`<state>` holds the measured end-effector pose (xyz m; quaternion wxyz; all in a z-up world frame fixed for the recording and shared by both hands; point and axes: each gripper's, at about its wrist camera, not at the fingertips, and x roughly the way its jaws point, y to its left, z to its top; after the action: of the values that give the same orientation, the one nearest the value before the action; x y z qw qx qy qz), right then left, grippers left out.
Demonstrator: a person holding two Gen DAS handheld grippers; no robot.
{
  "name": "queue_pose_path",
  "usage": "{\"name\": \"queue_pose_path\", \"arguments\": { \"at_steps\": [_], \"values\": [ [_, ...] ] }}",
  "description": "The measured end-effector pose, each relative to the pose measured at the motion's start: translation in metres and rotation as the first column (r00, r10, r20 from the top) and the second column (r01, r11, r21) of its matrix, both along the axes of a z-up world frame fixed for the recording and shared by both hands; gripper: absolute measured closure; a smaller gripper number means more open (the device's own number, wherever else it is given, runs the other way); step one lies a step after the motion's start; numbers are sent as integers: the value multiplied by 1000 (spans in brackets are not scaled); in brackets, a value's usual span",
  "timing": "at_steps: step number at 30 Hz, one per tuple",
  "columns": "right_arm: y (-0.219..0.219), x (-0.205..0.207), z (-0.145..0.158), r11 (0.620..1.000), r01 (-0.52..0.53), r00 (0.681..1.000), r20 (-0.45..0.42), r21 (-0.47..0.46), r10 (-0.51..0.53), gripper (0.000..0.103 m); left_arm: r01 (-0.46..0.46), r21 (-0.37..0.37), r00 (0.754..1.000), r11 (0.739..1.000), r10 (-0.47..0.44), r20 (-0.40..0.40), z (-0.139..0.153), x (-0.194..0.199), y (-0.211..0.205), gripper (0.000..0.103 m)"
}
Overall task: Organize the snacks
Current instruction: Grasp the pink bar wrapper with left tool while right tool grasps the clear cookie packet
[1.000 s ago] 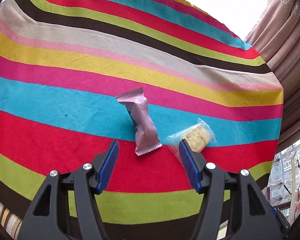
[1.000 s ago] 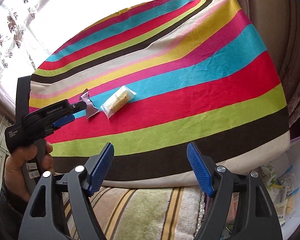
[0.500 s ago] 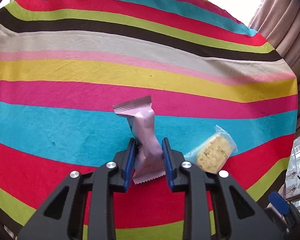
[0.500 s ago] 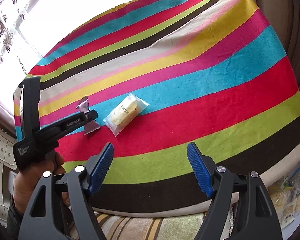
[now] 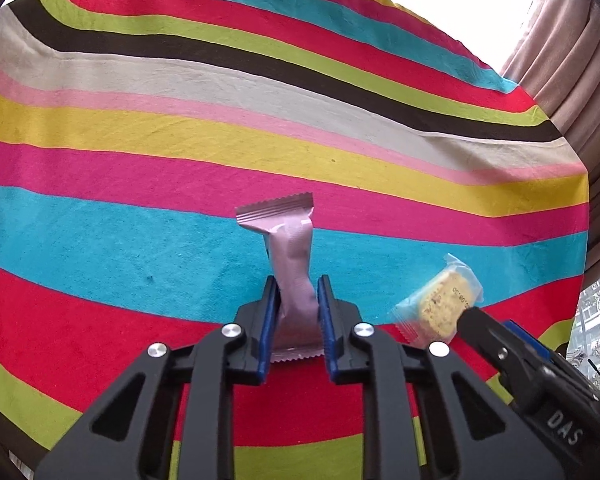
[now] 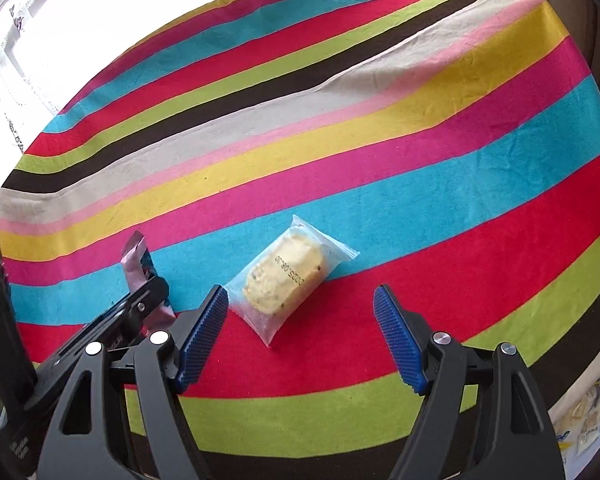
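Striped cotton-like tablecloth [image 5: 180,152], banded in red, cyan, lime, brown, cream, pink, yellow and magenta, filling nearly the whole of both wrist views. Beige curtain [image 5: 560,60] at the upper right of the left wrist view; bright window glare along the top edge of both views.

Black left gripper [image 5: 296,304] with blue ribbed pads, rising from the lower centre of the left wrist view, jaws drawn narrow and clamped on the lower half of the pink snack wrapper [image 5: 290,264]. Wrapper standing roughly upright between the pads, crimped top end over the cyan stripe, crimped bottom end showing below the pads against the red stripe. Same pair seen at lower left of the right wrist view, gripper [image 6: 148,300] over wrapper [image 6: 138,264].

Black right gripper [image 6: 300,320], lower centre of the right wrist view, jaws spread wide with nothing between the pads. One finger of it entering the lower right of the left wrist view.

Clear-wrapped yellow cake [image 6: 288,276], lying flat across the cyan-red stripe boundary, just beyond the right gripper's left pad; whether touching, cannot tell. Same cake [image 5: 440,304] at right of the left wrist view, beside the pink wrapper.
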<state>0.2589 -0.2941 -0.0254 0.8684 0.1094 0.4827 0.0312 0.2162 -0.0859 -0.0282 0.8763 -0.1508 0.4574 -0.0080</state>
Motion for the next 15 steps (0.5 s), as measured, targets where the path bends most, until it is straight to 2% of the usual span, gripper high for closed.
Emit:
{"name": "queue_pose_path", "arguments": {
  "at_steps": [7, 9, 14, 15],
  "values": [
    [22, 25, -11, 996, 8, 1000, -16, -94, -10, 31, -23, -38, 1000, 999, 23, 10, 3, -6, 14, 83],
    [27, 29, -16, 995, -12, 1000, -30, -95, 9, 34, -28, -47, 1000, 998, 29, 11, 3, -7, 16, 83],
    [38, 28, -19, 992, -74, 997, -18, -101, 73, 36, -43, -67, 999, 997, 44, 15, 4, -10, 23, 83],
    [39, 27, -19, 991, -80, 997, -17, -103, 78, 40, -46, -68, 999, 997, 47, 16, 4, -10, 23, 83]
  ]
}}
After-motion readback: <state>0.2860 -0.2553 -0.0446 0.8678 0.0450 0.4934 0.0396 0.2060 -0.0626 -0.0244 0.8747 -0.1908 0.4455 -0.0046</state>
